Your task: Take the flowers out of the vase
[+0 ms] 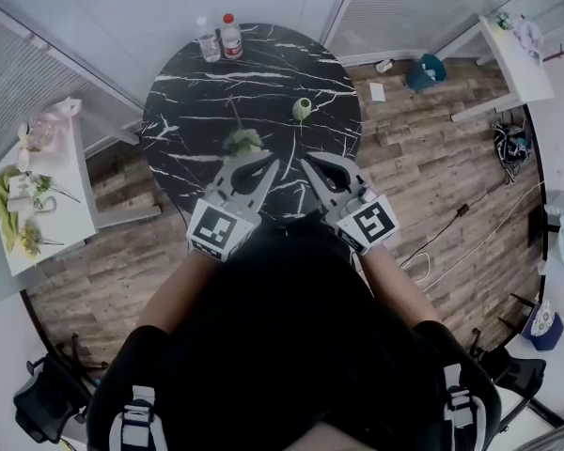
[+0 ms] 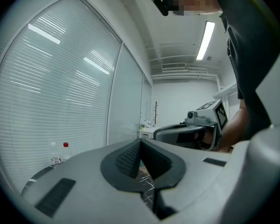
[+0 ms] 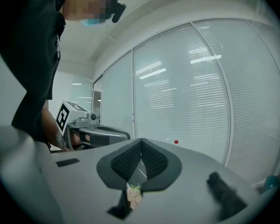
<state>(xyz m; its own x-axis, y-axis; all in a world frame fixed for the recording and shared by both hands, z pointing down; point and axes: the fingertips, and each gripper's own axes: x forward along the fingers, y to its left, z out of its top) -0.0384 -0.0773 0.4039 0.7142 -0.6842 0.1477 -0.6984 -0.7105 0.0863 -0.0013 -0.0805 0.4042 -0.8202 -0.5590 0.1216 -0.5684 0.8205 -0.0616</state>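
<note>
We are holding the left gripper and right gripper pinched closed, empty. Flowers are lying on the table near the vase, seemingly emptied.

The round marble table top is patterned black with white veins. The small rounded vase is coloured pale green, the leafy flower bunch green. A clear plastic bottle is capped in red. The plank floor is streaked brown.
</note>
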